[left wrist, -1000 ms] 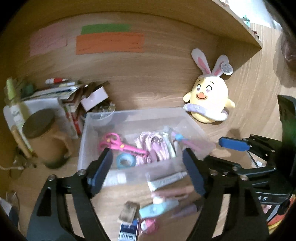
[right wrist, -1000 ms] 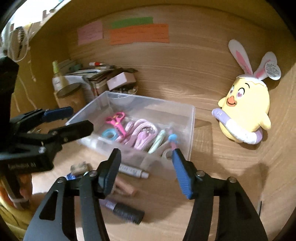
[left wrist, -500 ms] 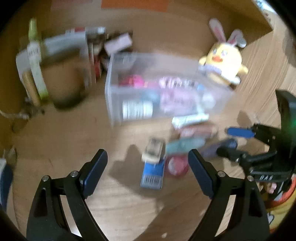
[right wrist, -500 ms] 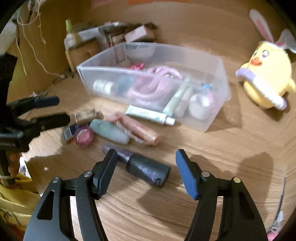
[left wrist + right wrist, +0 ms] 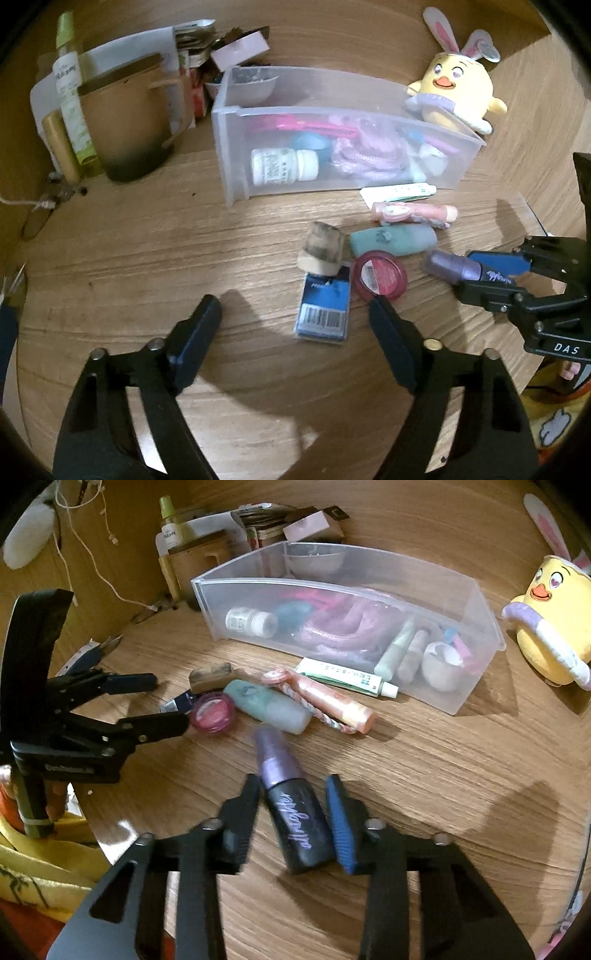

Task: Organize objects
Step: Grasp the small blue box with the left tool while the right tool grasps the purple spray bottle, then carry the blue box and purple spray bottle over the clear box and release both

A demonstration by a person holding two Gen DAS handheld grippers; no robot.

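A clear plastic bin [image 5: 236,122] [image 5: 476,598] on the wooden desk holds scissors, cords, a white bottle and tubes. Loose in front of it lie a blue packet [image 5: 323,306], a cork [image 5: 320,245], a pink round compact [image 5: 380,277] [image 5: 214,712], a teal bottle [image 5: 393,240] [image 5: 269,705], a peach tube [image 5: 332,701], a white tube [image 5: 347,675] and a purple spray bottle [image 5: 295,805] [image 5: 456,266]. My right gripper [image 5: 293,794] straddles the spray bottle's dark end, jaws close around it but still apart. My left gripper [image 5: 295,314] is open above the blue packet.
A yellow bunny plush [image 5: 456,94] [image 5: 546,627] sits right of the bin. A brown mug [image 5: 129,122], bottles, papers and small boxes crowd the back left corner. A white cord [image 5: 92,565] hangs on the left wall.
Both grippers have pulled back and tilted down from the bin toward the loose items. My right gripper has lowered around the purple spray bottle and its jaws have narrowed.
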